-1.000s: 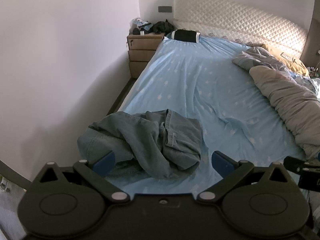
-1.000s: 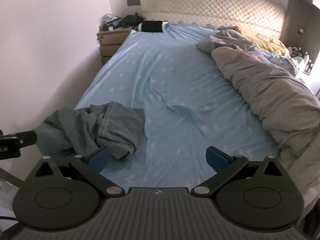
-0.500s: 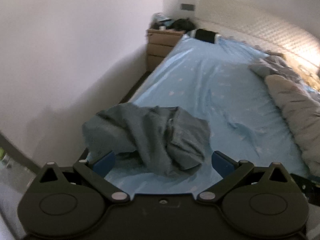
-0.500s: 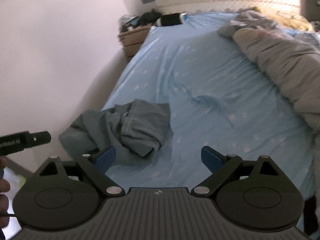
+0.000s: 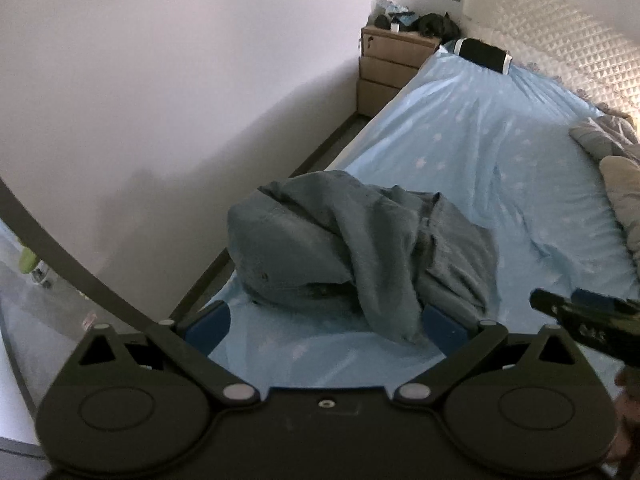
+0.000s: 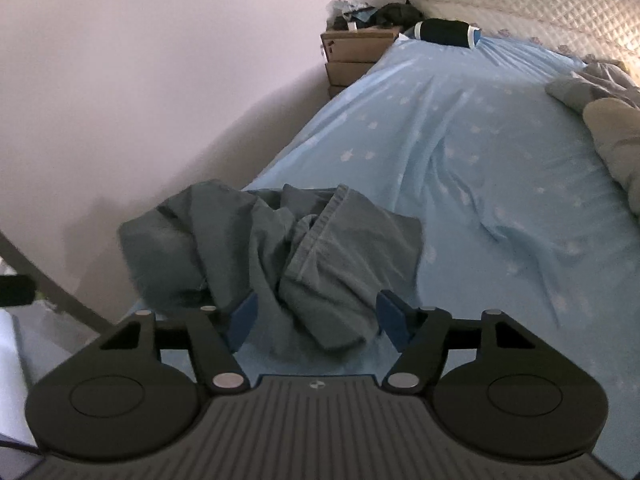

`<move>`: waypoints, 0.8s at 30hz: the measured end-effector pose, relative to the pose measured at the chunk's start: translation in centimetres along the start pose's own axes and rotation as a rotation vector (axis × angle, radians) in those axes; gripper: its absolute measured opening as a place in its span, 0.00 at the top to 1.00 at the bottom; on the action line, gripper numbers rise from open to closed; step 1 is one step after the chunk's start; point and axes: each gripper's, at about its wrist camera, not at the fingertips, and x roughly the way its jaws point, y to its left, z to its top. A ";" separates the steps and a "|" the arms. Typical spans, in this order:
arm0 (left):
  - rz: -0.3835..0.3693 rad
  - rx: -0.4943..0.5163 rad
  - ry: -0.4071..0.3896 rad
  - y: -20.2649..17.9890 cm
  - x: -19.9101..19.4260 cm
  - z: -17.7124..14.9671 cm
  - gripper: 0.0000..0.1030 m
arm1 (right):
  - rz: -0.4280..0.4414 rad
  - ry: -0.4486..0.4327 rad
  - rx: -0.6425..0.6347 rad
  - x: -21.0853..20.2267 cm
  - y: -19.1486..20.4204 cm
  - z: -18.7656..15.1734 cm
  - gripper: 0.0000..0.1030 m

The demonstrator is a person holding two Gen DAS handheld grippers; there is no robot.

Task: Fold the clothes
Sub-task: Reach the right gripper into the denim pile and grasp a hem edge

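Note:
A crumpled blue-grey garment point(image 5: 360, 248) lies in a heap near the foot of the bed, close to its left edge; it also shows in the right wrist view point(image 6: 288, 248). My left gripper point(image 5: 326, 324) is open and empty, its blue pads point(image 5: 208, 322) just short of the heap's near edge. My right gripper point(image 6: 318, 316) is open, with the heap's near fold lying between its blue pads point(image 6: 394, 318). Part of the right gripper shows in the left wrist view point(image 5: 588, 320).
The bed has a light blue star-print sheet point(image 5: 500, 152). A grey duvet point(image 6: 616, 140) is bunched along the right side. A black cushion point(image 5: 482, 54) lies at the head. A wooden nightstand point(image 5: 392, 64) stands by the white wall point(image 5: 180, 80) on the left.
Both grippers have swung left and come closer to the garment. The right gripper's jaws have narrowed and now straddle the heap's near fold.

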 end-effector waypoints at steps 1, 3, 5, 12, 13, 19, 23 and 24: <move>0.006 0.015 0.002 0.6 1.3 0.5 0.00 | -0.010 0.007 0.005 1.6 0.2 0.4 0.33; 0.004 0.044 0.013 1.7 4.0 1.4 0.00 | -0.031 0.018 0.016 4.7 0.5 1.1 0.33; -0.008 0.063 0.023 2.8 6.2 2.3 0.00 | -0.055 0.030 0.015 8.1 0.8 1.6 0.33; -0.023 0.053 0.049 7.1 10.5 4.8 0.00 | -0.101 0.159 -0.022 17.9 2.2 1.7 0.47; -0.024 0.052 0.051 7.6 10.7 4.9 0.00 | -0.120 0.177 -0.030 18.9 2.3 1.6 0.47; -0.039 0.025 0.083 9.9 11.4 5.4 0.00 | -0.194 0.201 -0.117 21.4 3.2 0.5 0.53; -0.060 0.008 0.072 10.3 11.1 5.8 0.00 | -0.196 0.197 -0.059 19.5 2.8 0.9 0.77; -0.066 0.005 0.069 10.2 11.2 6.0 0.00 | -0.197 0.197 -0.044 19.0 2.7 0.9 0.83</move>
